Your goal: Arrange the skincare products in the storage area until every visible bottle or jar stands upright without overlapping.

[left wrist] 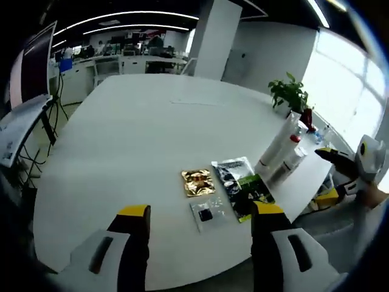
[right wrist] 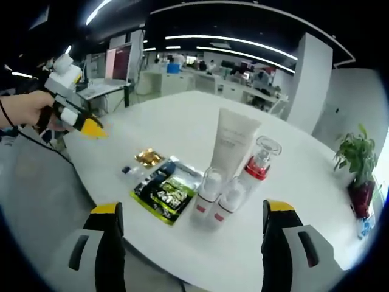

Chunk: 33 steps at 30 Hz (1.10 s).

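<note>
A broad white table (right wrist: 316, 201) fills an open office lit by ceiling strips, a potted plant (right wrist: 355, 161) at its far edge. From left: a gold sachet (right wrist: 148, 157), a black-and-green packet (right wrist: 167, 191), two small white bottles (right wrist: 213, 198), a tall white tube (right wrist: 233, 143) and a red-collared clear bottle (right wrist: 260, 159), all upright and close together. Label writing is too small to read. The left gripper (left wrist: 200, 222) and right gripper (right wrist: 191, 222) are both spread wide, holding nothing.

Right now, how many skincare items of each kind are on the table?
Tube: 1
Bottles with red bands: 3
Flat sachets, gold, dark green, silver and clear: 4
Total: 8
</note>
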Available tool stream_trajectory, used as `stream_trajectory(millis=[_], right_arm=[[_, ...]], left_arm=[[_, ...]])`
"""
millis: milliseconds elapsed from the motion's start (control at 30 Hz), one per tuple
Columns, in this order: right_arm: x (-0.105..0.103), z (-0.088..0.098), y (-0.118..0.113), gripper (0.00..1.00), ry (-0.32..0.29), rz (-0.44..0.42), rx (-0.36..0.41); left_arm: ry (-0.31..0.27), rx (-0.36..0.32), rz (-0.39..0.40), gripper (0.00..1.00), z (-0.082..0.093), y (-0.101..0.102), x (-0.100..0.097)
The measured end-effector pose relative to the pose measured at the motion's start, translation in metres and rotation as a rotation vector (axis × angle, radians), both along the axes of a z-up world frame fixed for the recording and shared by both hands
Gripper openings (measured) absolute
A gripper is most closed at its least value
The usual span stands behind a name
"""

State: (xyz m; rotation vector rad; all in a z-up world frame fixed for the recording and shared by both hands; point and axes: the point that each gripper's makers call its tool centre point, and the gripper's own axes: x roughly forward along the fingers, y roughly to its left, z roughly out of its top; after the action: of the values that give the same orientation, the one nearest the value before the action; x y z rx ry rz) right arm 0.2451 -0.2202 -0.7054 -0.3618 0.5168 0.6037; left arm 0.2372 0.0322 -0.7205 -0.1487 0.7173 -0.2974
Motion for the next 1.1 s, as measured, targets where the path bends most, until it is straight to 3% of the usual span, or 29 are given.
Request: stream_trajectory(millis=[133, 400, 500, 600, 700, 800, 1100], right_arm=[[0.001, -0.001, 0.0, 0.94, -0.001, -0.001, 0.018], [0.002, -0.003, 0.002, 0.94, -0.006, 0.006, 0.008], [0.002, -0.002, 0.002, 0.95, -0.003, 0.003, 0.011], [0.001, -0.004, 0.003, 0.95, 0.004, 0.008, -0.001], [0.0, -0.004, 0.004, 0.96, 0.004, 0.013, -0.001], [0.001, -0.006, 0.005, 0.97, 0.02, 0.006, 0.025], [0.001, -0.008, 0.005, 0.99, 0.029, 0.002, 0.017]], left_arm=[[-0.026, -0.021, -0.012, 0.75, 0.004, 0.006, -0.014], [-0.14, -0.029, -0.081, 0.87, 0.014, 0.013, -0.033], [-0.257, -0.054, -0.09, 0.92, 0.034, 0.008, -0.02], [-0.235, -0.035, -0.094, 0.96, 0.03, 0.008, -0.022], [-0.27, -0.038, -0.098, 0.99, 0.037, 0.008, -0.022], [-0.288, -0.024, -0.098, 0.99, 0.04, 0.011, -0.021], [-0.271, -0.04, -0.08, 0.99, 0.039, 0.01, -0.022]])
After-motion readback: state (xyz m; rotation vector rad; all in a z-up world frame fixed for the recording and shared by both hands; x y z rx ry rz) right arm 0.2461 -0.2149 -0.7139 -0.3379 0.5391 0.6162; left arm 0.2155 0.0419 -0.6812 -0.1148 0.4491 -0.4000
